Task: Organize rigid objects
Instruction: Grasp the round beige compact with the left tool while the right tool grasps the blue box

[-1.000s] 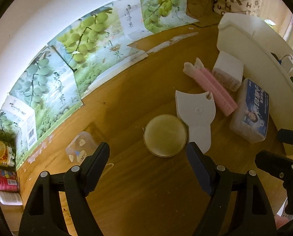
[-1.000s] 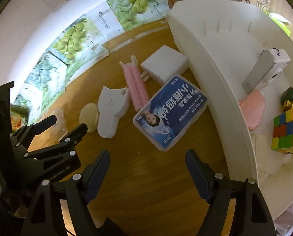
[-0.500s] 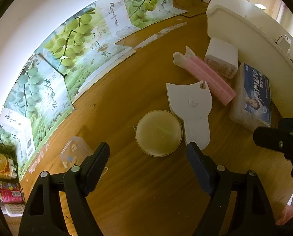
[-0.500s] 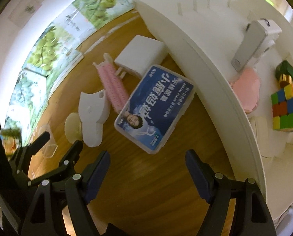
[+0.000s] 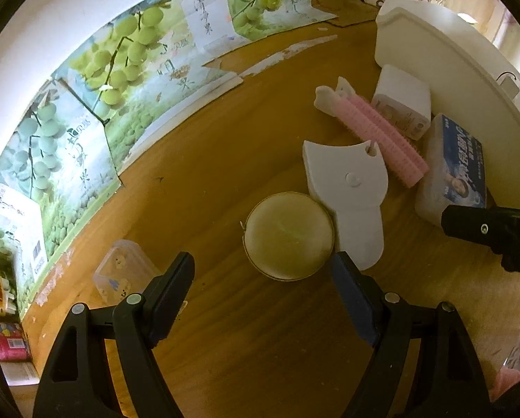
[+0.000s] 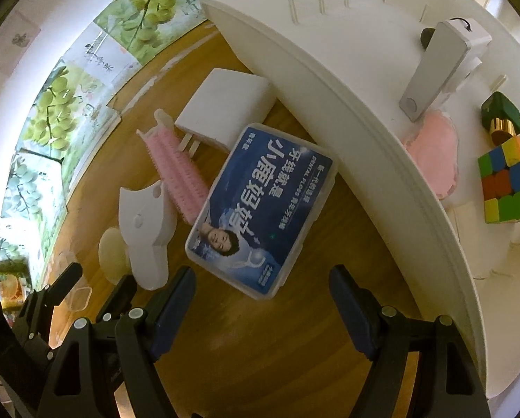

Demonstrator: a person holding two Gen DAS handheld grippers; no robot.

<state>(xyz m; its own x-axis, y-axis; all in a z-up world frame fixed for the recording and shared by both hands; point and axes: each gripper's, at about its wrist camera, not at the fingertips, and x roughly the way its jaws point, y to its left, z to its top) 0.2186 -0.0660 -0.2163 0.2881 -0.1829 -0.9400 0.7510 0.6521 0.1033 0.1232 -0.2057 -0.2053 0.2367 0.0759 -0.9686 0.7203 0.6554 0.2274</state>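
Grippers downward, jaws apart

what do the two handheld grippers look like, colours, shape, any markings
Both look alike. The left gripper and right gripper each have two matte black plastic arms with triangular cut-outs and small silver round rivets at the pivots. The jaws end in flat dark blue pads. No cables, lettering or sleeves show in either wrist view.
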